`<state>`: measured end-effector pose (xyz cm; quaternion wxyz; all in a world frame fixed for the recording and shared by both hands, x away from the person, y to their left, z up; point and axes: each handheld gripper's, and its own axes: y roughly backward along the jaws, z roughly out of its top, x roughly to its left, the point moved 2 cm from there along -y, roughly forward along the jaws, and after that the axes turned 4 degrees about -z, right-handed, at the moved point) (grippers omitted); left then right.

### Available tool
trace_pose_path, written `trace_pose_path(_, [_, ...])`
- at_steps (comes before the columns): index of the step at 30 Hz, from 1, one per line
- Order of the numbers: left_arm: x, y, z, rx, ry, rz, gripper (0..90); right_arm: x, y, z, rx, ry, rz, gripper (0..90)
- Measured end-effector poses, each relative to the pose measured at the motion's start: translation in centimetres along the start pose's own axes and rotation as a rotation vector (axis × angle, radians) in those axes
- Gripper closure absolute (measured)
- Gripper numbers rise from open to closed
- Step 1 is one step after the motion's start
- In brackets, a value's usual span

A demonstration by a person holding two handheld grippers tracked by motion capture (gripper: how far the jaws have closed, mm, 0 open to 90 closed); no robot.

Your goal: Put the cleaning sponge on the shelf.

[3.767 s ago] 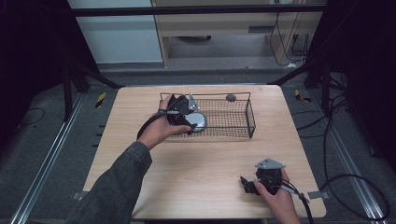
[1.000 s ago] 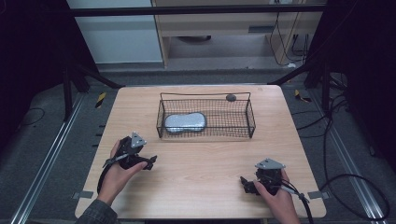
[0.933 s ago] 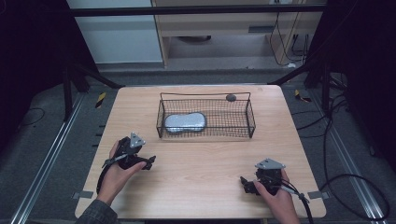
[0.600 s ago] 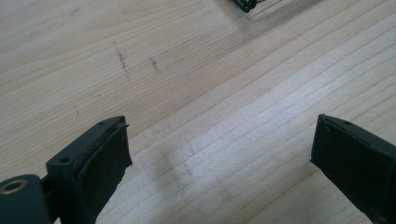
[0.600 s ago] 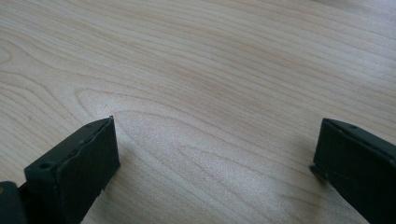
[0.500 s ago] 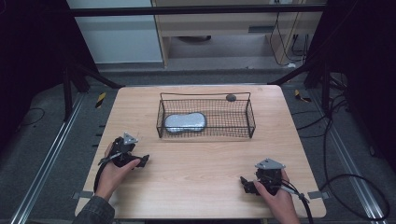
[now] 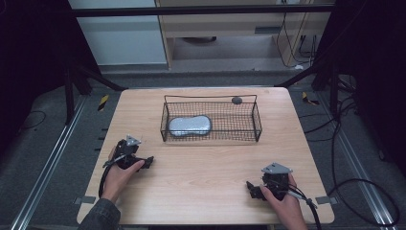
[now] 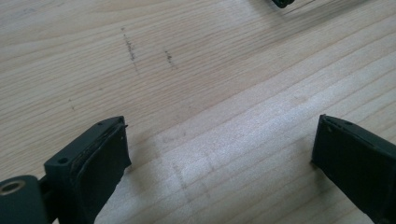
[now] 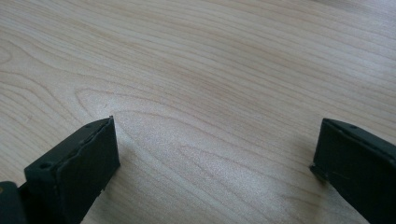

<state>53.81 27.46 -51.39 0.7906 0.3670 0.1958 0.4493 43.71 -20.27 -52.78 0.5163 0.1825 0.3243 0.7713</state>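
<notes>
High view: silver pouch (image 7: 189, 125) lies in wire basket (image 7: 211, 120), left end, well apart from both claws. Left claw (image 8: 219, 158) and right claw (image 9: 215, 161) gape wide over bare pale wood bench (image 7: 201, 187). Dark room, cables on floor.

A lab-like recording bay: wooden table (image 7: 201, 182) between floor rails (image 7: 45, 172), dark curtains, loose cables (image 7: 354, 191).

no legible text, labels, nos
</notes>
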Motion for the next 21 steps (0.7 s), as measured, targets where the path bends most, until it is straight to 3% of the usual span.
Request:
trace_pose_path(5, [0.3, -0.3, -0.5, -0.046, 0.047, -0.023, 0.6, 0.0, 0.0, 0.0, 0.0, -0.001, 0.003, 0.3])
trace_pose_path(7, [0.3, -0.4, -0.8, -0.078, 0.043, -0.019, 0.0, 0.0, 0.0, 0.0, 0.001, -0.003, 0.002, 0.3])
trace_pose_path(21, [0.1, -0.1, -1.1, -0.077, 0.062, 0.001, 0.0, -1.7, -0.9, 0.8, 0.002, -0.034, -0.032, 0.3])
